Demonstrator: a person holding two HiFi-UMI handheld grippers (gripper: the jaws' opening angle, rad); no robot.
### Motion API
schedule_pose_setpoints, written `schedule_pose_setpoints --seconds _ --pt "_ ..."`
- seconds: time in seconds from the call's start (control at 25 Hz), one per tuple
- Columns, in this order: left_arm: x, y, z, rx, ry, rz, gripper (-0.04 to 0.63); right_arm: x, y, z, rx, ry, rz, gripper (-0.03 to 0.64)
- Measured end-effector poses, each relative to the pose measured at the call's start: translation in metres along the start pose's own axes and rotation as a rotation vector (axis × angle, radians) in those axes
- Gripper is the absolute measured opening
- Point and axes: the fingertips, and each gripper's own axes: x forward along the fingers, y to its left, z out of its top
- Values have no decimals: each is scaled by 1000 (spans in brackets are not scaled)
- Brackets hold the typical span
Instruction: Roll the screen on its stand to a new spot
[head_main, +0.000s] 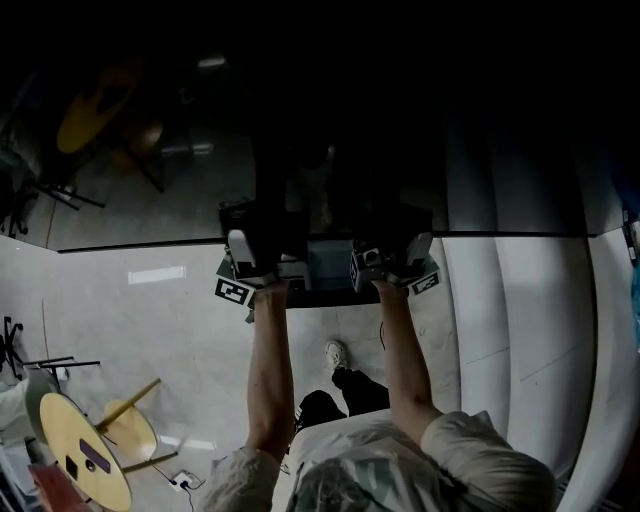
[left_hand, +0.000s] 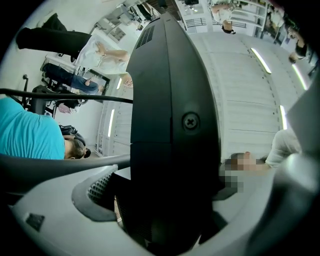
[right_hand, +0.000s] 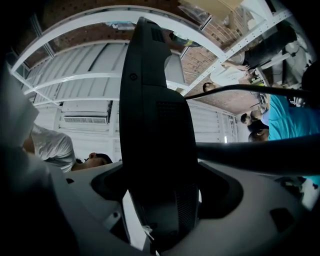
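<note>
The screen (left_hand: 170, 140) sits clamped between jaws — left gripper (head_main: 250, 272); right gripper (head_main: 395, 266).

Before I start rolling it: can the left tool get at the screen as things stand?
Likely yes: the left tool looks shut on the edge of the screen, nothing between; the right tool grips it too.

The left tongs (left_hand: 165, 192) are clamped on the black edge of the screen (left_hand: 170, 85), their grey jaws pressing it from either side. A cross-head screw (left_hand: 190, 121) sits in the casing. A person in a turquoise shirt (left_hand: 27, 137) shows at far left.
</note>
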Motion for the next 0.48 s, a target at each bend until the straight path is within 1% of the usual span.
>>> schedule_pose_setpoints --seconds 0.12,0.24,0.48 --pt "1 -1 0 16 4 4 528 2 1 -1 -3 14 -8 380" --pt "-1 -3 -1 26 11 19 528 3 -1 -4 16 24 -19 380" --pt "-8 0 -1 45 8 61 528 2 -12 -10 49 32 -68 380"
